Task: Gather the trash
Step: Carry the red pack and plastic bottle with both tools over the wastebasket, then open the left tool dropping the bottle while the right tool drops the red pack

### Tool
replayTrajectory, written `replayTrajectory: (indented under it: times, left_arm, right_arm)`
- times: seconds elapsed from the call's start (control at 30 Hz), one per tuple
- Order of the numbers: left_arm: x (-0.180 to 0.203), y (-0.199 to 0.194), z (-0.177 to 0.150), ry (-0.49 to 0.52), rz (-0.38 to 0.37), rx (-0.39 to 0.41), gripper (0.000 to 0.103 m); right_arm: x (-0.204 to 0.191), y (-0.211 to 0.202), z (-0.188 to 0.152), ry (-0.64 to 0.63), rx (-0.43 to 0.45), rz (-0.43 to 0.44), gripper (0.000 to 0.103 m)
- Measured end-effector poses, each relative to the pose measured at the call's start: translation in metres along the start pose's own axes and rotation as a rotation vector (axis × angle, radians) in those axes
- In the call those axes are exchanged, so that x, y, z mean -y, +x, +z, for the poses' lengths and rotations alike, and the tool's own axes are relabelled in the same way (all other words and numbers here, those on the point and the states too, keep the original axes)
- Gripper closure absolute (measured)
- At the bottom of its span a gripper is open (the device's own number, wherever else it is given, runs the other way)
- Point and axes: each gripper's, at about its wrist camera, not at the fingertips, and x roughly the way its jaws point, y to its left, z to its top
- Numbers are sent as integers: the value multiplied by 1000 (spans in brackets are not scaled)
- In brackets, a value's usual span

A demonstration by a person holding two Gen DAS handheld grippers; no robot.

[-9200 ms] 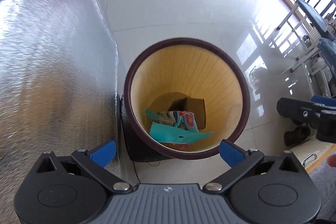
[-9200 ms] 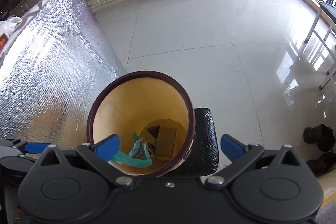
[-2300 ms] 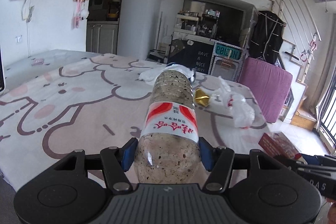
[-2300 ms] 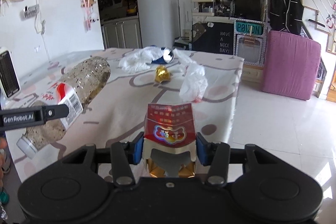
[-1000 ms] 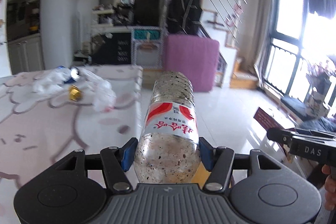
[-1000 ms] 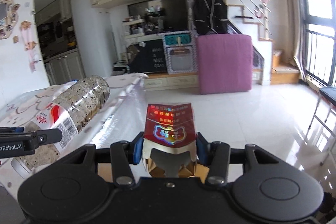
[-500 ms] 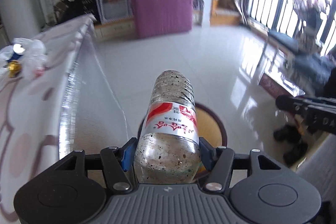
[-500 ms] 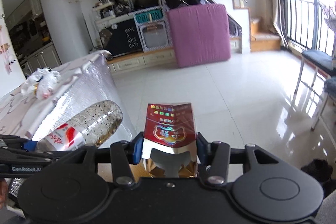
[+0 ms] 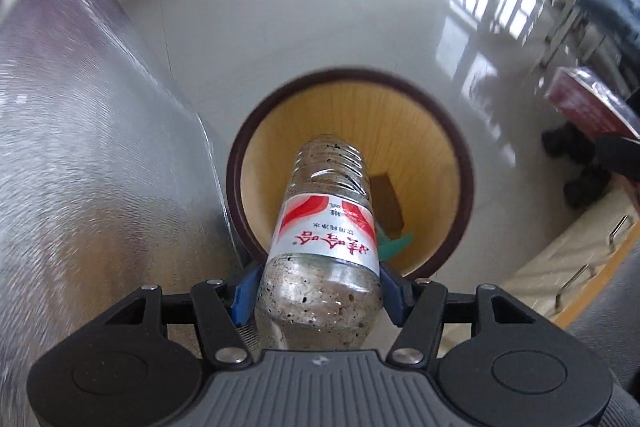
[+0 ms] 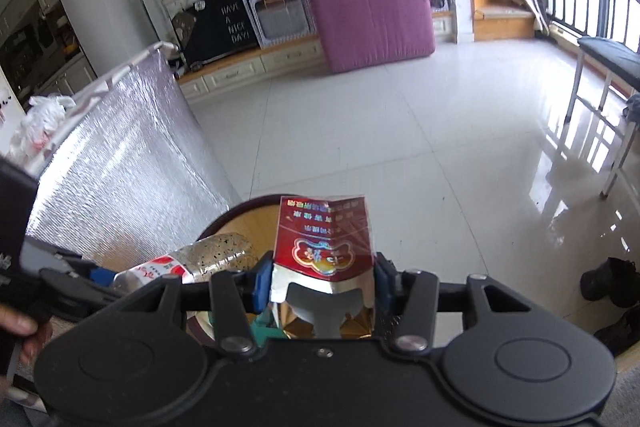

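Note:
My left gripper is shut on a clear plastic bottle with a red and white label. It holds the bottle over the open mouth of the round bin, which has a dark rim and a yellow inside. A brown box and teal paper lie in the bin. My right gripper is shut on a red and gold packet, just above the bin's near rim. The bottle also shows at the left of the right wrist view.
The silver foil side of the table hangs just left of the bin. Dark shoes lie on the white tile floor at the right. A purple mattress leans at the far wall. White plastic bags lie on the tabletop.
Both grippers have swung from the table toward the floor and dropped lower. The bin now fills the left wrist view under the bottle. Both grips are unchanged.

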Motion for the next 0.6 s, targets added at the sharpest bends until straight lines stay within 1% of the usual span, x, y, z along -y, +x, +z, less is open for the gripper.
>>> replayTrajectory:
  times: [0.13,0.2,0.27,0.4,0.53,0.6]
  left_arm:
    - [-15,32,20,-29,-29,-91,41]
    - [-14,45,30,-33,-24,-117,41]
    - [-13,58,34,-29,-19,-139,41]
    - [-10,83,48,-19,-10,-176,41]
    - [-11,101,54,-15,11,-181,39]
    - [-14,108,53,-27,5,-187,39]
  right_arm:
    - [0,22,4,-16,-36,6,53]
    - [1,33,6,-24,-53,8,52]
    - [1,42,6,-28,-70,13,53]
    - [0,59,9,-49,-107,26,52]
    - [-2,80,11,-39,-155,74,52]
    - [-3,93,13,-24,-181,85,52]
